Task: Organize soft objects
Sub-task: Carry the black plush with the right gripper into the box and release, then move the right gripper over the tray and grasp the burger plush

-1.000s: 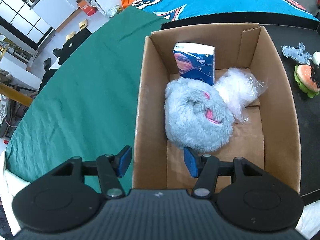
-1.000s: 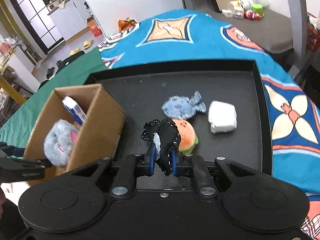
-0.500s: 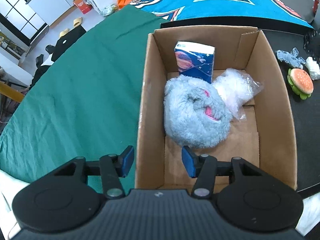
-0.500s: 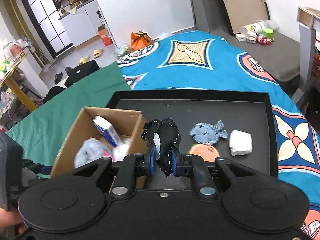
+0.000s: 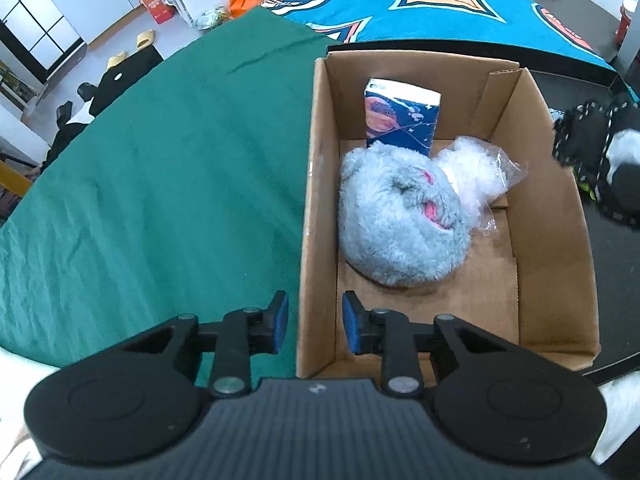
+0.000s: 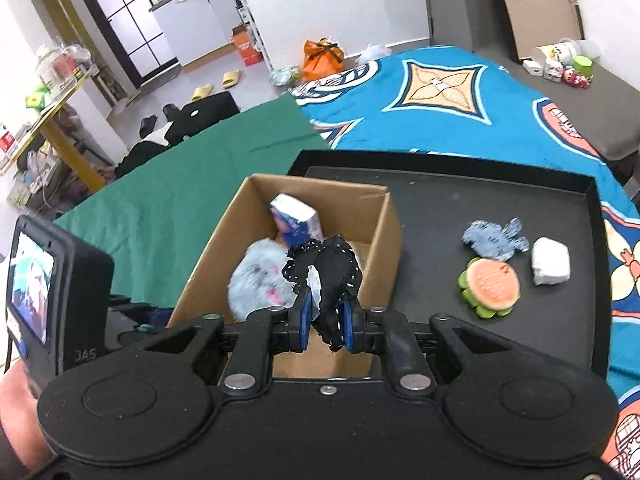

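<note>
We are steadying the cardboard box (image 5: 536, 184) from the left while the next soft item is arriving over it. The left hand-held gripper (image 5: 311, 326) is straddling the box's left wall, one blue pad outside over the green cloth (image 5: 160, 200), the other inside; its jaws have just been closing on that wall, though a sliver of gap is showing on each side, so we are not yet pinching it. Finishing that squeeze should keep the box from sliding on the counter, we judge.

Inside the box a fluffy grey plush (image 5: 400, 220) is lying in the middle, a blue tissue pack (image 5: 400, 118) is standing behind it, and a clear bag of white stuffing (image 5: 476, 172) is sitting just to its right. The bare cardboard floor nearest us looks the best landing spot.

Further right, the right hand-held gripper (image 6: 325, 322) is clamped tight on a black frilled toy (image 6: 332, 276), which is hanging above the box's near right corner. We would be carrying it well over the open floor and lowering it past the rim before releasing.

On the black tray (image 6: 440, 184) at far right, a blue fish toy (image 6: 494, 238), a burger toy (image 6: 490, 286) and a white pad (image 6: 550, 260) are waiting.
</note>
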The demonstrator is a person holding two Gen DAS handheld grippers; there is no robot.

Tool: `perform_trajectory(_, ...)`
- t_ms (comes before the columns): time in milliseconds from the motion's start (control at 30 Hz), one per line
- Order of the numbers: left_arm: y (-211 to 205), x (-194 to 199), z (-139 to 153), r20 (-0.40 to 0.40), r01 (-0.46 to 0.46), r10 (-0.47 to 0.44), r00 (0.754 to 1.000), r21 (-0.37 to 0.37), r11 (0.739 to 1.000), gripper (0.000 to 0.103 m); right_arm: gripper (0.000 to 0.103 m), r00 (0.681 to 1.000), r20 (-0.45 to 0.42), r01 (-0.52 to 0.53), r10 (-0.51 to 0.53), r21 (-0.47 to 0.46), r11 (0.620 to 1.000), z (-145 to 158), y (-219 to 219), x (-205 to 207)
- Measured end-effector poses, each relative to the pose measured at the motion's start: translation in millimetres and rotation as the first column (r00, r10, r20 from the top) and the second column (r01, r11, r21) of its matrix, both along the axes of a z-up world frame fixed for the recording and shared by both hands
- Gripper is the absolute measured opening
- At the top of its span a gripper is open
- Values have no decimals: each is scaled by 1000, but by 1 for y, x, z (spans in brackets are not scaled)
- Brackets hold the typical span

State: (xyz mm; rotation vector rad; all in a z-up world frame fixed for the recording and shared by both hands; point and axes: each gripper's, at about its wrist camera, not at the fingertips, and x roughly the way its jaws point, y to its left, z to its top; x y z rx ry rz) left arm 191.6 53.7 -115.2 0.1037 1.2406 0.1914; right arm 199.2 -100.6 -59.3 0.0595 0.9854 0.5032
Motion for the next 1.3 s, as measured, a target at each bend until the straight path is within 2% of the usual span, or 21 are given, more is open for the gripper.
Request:
perform_trajectory(133, 6, 0, -2, -1, -7, 7, 1000, -25, 1000, 14, 16, 1000, -12, -5, 5, -12, 1000, -1, 13, -4)
perform_trajectory(267, 11, 1, -3, 7, -14, 15, 1000, -54, 998, 12, 17, 999, -34, -20, 20, -13, 1000, -3, 25, -9)
perform_trajectory(367, 12, 0, -3, 14, -9, 10, 1000, -65, 998, 11, 25, 997, -65, -39, 39, -12, 999, -6, 32, -12)
perform_trajectory(467, 13, -3, -3, 24, -9, 11, 1000, -80, 997, 11, 49, 994, -104, -18, 17, -12, 1000, -10, 30, -12)
perform_trajectory(733, 8, -3, -2, 25, 13, -11, 1000, -42, 999, 11, 52, 995, -80, 64, -67, -38, 997, -8, 5, -10)
perform_trajectory(867, 4, -6, 1, 36, 13, -12, 999, -27, 1000, 12, 63, 994, -69, 84, -87, -49, 995, -8, -6, -10)
perform_trajectory(1000, -3, -9, 6, 50, 34, -33, 998, -11, 999, 16, 81, 992, -72, 96, -100, -64, 993, -14, -13, -9)
perform_trajectory(1067, -5, -9, 7, 51, 34, -34, 998, -3, 999, 19, 82, 992, -65, 102, -106, -65, 993, -15, -18, -9)
perform_trajectory(1167, -7, -9, 8, 47, 41, -41, 998, -2, 999, 33, 87, 991, -48, 126, -127, -38, 991, -14, -28, -9)
perform_trajectory(1233, -9, -11, 12, 66, 46, -46, 997, 2, 999, 46, 90, 989, -39, 141, -142, -13, 990, -13, -36, -7)
perform_trajectory(1300, -10, -10, 14, 75, 41, -42, 996, 6, 999, 53, 92, 988, -19, 153, -153, -3, 988, -14, -43, -6)
